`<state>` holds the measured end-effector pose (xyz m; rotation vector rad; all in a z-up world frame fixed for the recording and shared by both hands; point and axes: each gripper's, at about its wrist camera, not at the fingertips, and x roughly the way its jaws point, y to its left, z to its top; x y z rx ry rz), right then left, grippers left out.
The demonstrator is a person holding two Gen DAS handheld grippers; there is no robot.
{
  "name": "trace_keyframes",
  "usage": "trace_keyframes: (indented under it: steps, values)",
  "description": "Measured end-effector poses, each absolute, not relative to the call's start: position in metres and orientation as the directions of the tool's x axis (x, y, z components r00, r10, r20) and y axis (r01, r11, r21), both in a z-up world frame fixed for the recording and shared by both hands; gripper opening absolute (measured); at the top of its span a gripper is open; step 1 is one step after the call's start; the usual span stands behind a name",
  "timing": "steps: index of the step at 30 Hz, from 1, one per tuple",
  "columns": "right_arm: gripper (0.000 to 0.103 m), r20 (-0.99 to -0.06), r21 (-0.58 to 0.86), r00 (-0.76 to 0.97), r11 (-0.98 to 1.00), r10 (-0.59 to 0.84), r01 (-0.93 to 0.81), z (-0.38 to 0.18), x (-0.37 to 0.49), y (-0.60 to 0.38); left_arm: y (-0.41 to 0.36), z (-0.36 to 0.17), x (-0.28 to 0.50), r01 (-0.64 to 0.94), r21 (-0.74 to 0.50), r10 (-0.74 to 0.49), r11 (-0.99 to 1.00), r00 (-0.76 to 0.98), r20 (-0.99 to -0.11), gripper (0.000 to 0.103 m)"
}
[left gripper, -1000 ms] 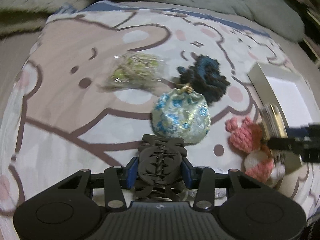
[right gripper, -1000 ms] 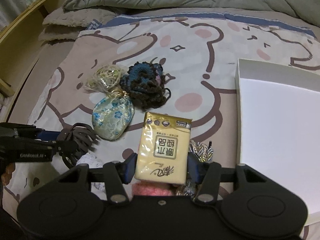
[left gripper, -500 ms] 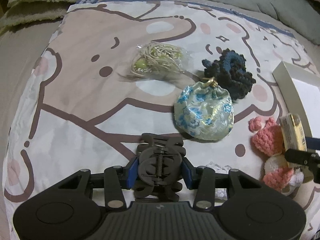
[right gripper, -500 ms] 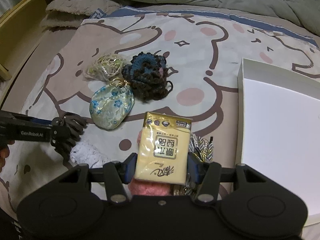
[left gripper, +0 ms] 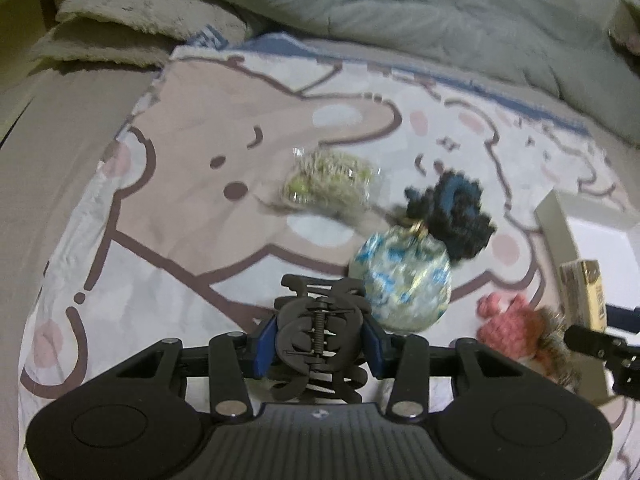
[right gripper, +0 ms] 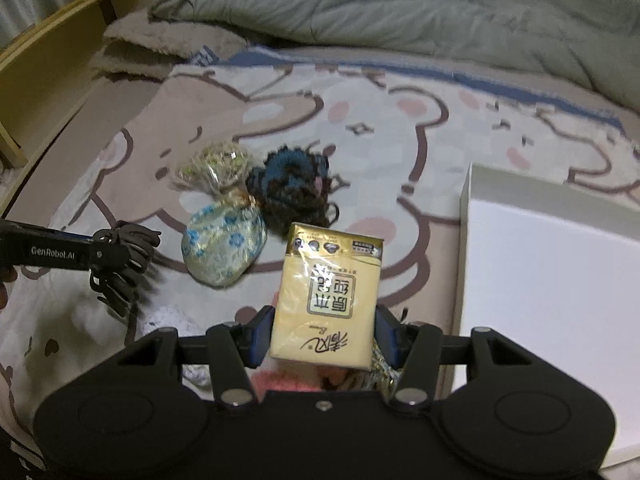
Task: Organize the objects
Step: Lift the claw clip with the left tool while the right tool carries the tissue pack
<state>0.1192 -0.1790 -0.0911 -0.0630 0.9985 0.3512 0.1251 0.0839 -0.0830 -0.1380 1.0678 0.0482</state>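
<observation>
My left gripper [left gripper: 320, 340] is shut on a black hair claw clip [left gripper: 320, 332], held above the cartoon bedsheet; the clip [right gripper: 124, 260] also shows at the left of the right wrist view. My right gripper [right gripper: 324, 332] is shut on a yellow tissue pack [right gripper: 328, 292], just left of the white box [right gripper: 552, 280]. On the sheet lie a floral drawstring pouch [left gripper: 400, 280], a dark blue crocheted piece [left gripper: 452, 212], a clear bag of beige cord [left gripper: 328, 184] and a pink knitted toy [left gripper: 508, 328].
A grey quilt [left gripper: 400, 12] is bunched along the far side of the bed. A wooden bed frame [right gripper: 60, 80] runs at the far left. A white lacy item [right gripper: 168, 320] and a shiny braided piece [right gripper: 380, 368] lie under my right gripper.
The left gripper rose a little with the clip and its view swung, so the objects shifted right in the picture. The right gripper kept its hold on the tissue pack and rolled slightly.
</observation>
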Motion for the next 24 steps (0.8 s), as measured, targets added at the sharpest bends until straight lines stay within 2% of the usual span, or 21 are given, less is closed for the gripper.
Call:
trace_keyframes:
  steps: [14,24]
  values:
    - [0.054,-0.701,0.073,0.666,0.955,0.255,-0.288,-0.046,0.097,-0.216,0.05,-0.024,0.104,-0.083,-0.169,-0.071,0.982,0.666,-0.743,0.045]
    - [0.054,-0.61,0.069,0.759,0.969,0.228,-0.236,-0.011,0.081,-0.248,0.014,0.005,0.103,-0.01,-0.239,-0.155,0.971,0.734,-0.661,0.045]
